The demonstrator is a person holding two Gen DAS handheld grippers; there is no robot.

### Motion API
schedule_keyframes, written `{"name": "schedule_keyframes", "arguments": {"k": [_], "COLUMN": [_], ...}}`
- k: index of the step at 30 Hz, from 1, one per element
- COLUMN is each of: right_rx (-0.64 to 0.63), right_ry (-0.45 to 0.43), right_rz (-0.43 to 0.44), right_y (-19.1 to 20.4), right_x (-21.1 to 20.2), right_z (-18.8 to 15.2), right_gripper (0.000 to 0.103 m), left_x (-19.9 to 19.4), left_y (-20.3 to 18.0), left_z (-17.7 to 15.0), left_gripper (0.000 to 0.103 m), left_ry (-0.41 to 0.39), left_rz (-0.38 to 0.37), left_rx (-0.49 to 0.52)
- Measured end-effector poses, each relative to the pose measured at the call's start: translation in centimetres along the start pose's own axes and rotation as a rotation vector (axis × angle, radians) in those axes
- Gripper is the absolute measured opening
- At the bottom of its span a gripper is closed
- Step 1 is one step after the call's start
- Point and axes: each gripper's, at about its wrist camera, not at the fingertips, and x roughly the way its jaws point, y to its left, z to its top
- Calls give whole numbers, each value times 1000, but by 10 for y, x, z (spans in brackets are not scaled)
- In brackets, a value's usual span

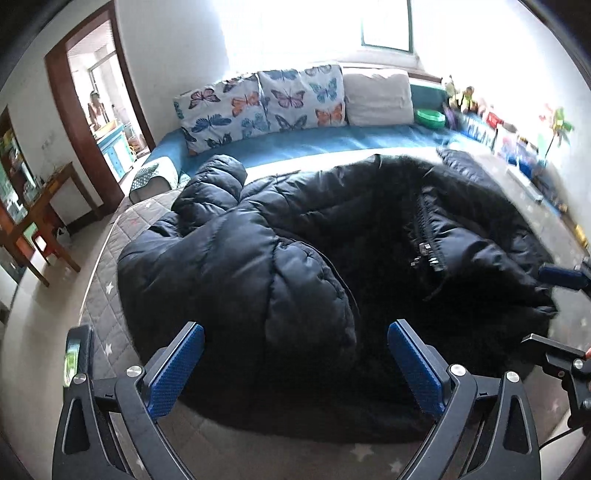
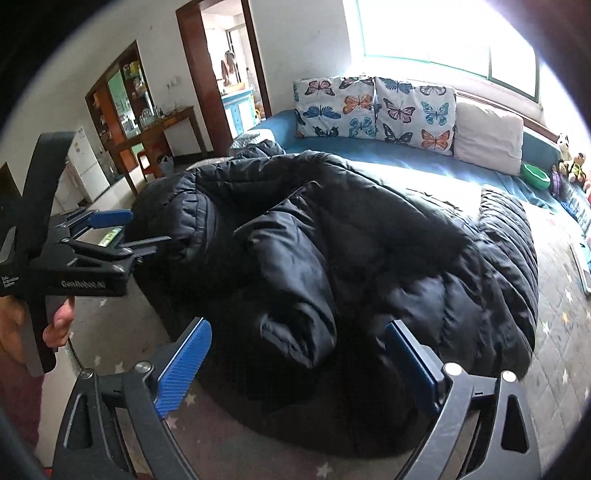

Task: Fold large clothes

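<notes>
The black puffer jacket (image 1: 266,258) lies heaped on the starred bed cover (image 1: 110,236), both grippers' jaws spread wide and empty above its near edge; bulky, soft and slippery, it is probably best pinched at a hem or sleeve cuff

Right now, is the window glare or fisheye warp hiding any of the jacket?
Left wrist view: window blown out, puffer jacket centre nearly black, zipper visible. Right wrist view: window glare again, jacket folds readable, edges curved and dark-vignetted.
</notes>
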Motion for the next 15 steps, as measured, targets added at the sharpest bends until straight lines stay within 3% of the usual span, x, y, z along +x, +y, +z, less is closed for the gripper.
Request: {"name": "schedule_keyframes", "arguments": {"k": [3, 4, 5, 6, 8, 11, 15], "right_rx": [-10, -9, -9, -10, -5, 17, 32], "right_ry": [32, 43, 58, 76, 102, 100, 36], "right_rz": [-3, 2, 1, -7, -9, -5, 17], "right_y": [2, 2, 2, 2, 1, -3, -2], "right_x": [16, 20, 26, 31, 38, 32, -2], "right_z": [7, 8, 10, 12, 13, 13, 9], "right_gripper": [94, 89, 83, 79, 51, 32, 24], "left_x": [17, 23, 27, 31, 35, 27, -5], "left_y": [-5, -6, -4, -3, 1, 8, 23], "left_z": [6, 9, 9, 10, 8, 1, -12], "left_gripper": [101, 93, 76, 68, 45, 31, 27], "left_ry": [17, 17, 18, 24, 30, 9, -45], "left_rz": [27, 33, 42, 57, 44, 24, -40], "left_rx": [32, 44, 52, 62, 70, 65, 25]}}
